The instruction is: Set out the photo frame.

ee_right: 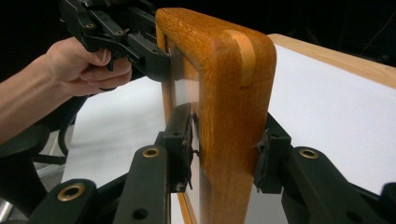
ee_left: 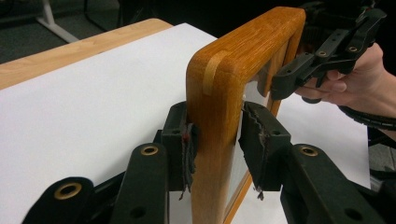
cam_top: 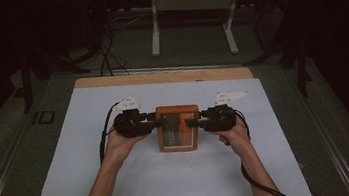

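Left gripper view, grip: the left gripper (ee_left: 215, 144) is being closed on one side rail of the wooden frame (ee_left: 233, 70); its jaws are standing only as far apart as the rail is thick, with one pad pressed to the outer face and the other lying against, or just off, the glass-side face.
Right gripper view, grip: the right gripper (ee_right: 226, 149) is being clamped across the opposite rail of the frame, with a pad on each face and no gap visible.
Step in hand (judged): the frame is being held, perhaps lifted, between both grippers at once.
Doing it well: equal pressure is best kept on both rails, with the pads staying on the wood and off the glass panel (cam_top: 177, 130); both hands are best moved together and level, so that the frame is not being twisted or levered out of either grip.
Frame position: the frame is being carried directly between the two grippers, its long sides running away from the person, above the white sheet (cam_top: 122, 185); whether it is touching the sheet cannot be told.
Hand pose: in the high view, both forearms are being brought in from the near edge and angled inward, each hand being wrapped around its gripper's body, with the grippers pointing toward each other.
Farther off: the wooden table edge (cam_top: 159, 75) is lying beyond the grippers.
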A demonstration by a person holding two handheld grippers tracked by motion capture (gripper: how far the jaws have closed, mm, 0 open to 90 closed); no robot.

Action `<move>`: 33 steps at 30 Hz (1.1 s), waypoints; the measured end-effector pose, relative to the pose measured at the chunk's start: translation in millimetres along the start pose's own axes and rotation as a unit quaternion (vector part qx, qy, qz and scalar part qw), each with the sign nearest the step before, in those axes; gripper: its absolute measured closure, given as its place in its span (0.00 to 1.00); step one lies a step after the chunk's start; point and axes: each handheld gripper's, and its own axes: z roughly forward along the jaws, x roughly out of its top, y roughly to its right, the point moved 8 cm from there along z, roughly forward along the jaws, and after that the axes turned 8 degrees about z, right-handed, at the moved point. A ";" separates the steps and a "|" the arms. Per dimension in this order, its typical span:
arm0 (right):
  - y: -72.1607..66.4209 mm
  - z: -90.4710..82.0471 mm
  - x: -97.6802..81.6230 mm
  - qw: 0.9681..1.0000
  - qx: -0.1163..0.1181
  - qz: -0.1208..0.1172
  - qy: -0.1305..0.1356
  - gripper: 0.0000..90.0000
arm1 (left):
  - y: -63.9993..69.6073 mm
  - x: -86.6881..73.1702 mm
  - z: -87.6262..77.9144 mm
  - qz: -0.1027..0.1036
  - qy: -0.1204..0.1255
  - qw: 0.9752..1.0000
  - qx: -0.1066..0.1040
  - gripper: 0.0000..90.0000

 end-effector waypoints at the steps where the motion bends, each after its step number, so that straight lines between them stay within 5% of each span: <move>1: 0.5 0.9 -0.8 1.000 0.002 0.003 0.000 0.71 | -0.6 -1.1 0.2 -0.002 -0.002 1.000 0.000 0.71; 11: 8.7 13.6 -12.1 0.999 0.011 0.030 -0.011 0.70 | -6.3 -17.5 4.1 -0.030 -0.021 0.999 0.001 0.71; 33: 26.6 20.9 -16.7 0.998 -0.036 0.054 -0.026 0.64 | -22.9 -21.2 21.5 -0.072 -0.015 0.997 0.007 0.69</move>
